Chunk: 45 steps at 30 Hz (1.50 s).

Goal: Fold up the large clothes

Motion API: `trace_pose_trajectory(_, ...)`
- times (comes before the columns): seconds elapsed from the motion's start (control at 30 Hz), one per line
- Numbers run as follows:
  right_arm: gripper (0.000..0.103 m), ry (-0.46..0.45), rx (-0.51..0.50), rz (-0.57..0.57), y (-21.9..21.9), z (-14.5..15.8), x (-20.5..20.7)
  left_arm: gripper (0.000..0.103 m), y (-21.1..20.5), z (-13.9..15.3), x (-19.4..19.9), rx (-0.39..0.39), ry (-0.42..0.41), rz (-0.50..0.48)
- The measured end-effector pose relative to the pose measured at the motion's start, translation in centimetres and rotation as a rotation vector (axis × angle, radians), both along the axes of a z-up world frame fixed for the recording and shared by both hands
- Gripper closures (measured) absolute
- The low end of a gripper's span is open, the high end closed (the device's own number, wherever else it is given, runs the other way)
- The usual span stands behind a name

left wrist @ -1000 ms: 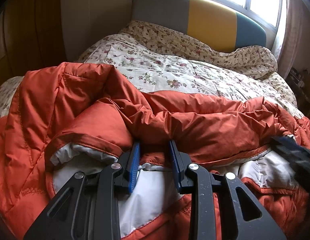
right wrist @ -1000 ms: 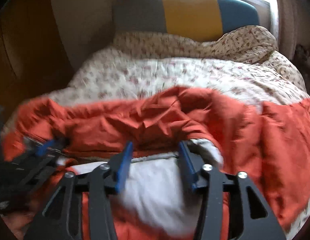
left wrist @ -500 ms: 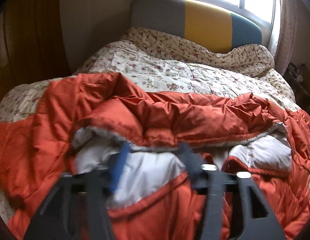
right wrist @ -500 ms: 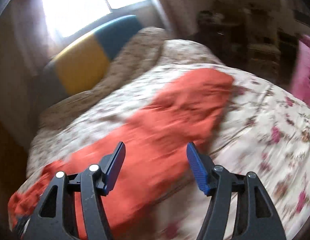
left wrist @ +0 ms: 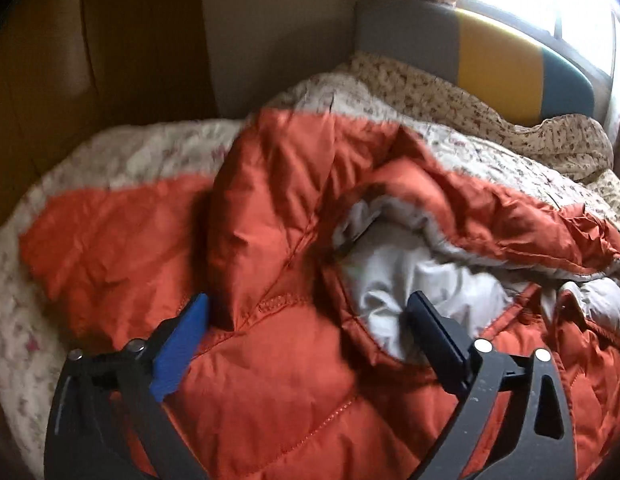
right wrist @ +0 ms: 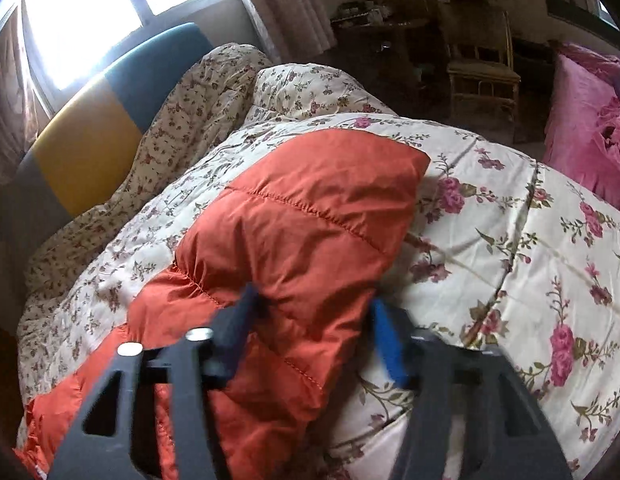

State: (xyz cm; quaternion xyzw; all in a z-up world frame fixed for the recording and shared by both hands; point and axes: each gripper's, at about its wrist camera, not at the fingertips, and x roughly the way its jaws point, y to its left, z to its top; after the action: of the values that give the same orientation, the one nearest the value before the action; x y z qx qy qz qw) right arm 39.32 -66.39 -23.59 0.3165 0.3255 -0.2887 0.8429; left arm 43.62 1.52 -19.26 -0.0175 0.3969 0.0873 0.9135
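L gripper (left wrist: 305, 312): fingers spread wide, nothing pinched; over orange quilted jacket (left wrist: 277, 240), its shoulder seam btwn the pads.
R gripper (right wrist: 314, 316): fingers apart, straddling the jacket sleeve (right wrist: 310, 216); contact w/ fabric unclear, view blurred.
Jacket: spread across bed, grey-white lining (left wrist: 410, 272) exposed at open front, sleeve lying out flat on floral quilt (right wrist: 530, 248).
Beyond: grey/yellow/teal headboard (left wrist: 498, 68), bright window (right wrist: 81, 20), pink cushion (right wrist: 590, 128) at R edge.
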Motion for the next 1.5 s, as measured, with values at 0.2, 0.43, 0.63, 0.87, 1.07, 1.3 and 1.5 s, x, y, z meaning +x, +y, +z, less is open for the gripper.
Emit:
trace_pose_trajectory(0.2, 0.095, -0.088, -0.109, 0.073, 2.3, 2.5, -0.6, 0.003, 0.0, -0.3, 0.3, -0.003, 0.026, 0.002)
trace_pose_trajectory(0.43, 0.096, -0.146, -0.346, 0.257, 10.0, 6.8, -1.5, 0.003, 0.1, -0.7, 0.4, -0.022, 0.031, 0.000)
trace_pose_trajectory(0.63, 0.096, -0.161, -0.510, 0.463, 19.1, 9.1, -2.2, 0.003, 0.2, -0.8, 0.4, -0.026, 0.031, 0.000)
trace_pose_trajectory(0.87, 0.096, -0.210, -0.630, 0.695, 29.8, 10.2, -2.2, 0.003, 0.5, -0.9, 0.4, -0.036, 0.028, -0.002)
trace_pose_trajectory(1.07, 0.096, -0.233, -0.768, 0.913, 38.7, 9.2, -2.9, 0.003, 0.5, 0.0, -0.1, -0.027, -0.001, 0.012)
trace_pose_trajectory(1.3, 0.097, -0.276, -0.976, 1.176, 47.9, 6.1, -4.7, 0.003, 2.5, 2.3, -2.4, -0.001, -0.065, 0.100)
trace_pose_trajectory(1.5, 0.097, -0.279, -1.030, 1.337, 51.8, 3.7, -5.1, 0.003, 7.1, 2.8, -4.3, -0.136, -0.082, 0.219)
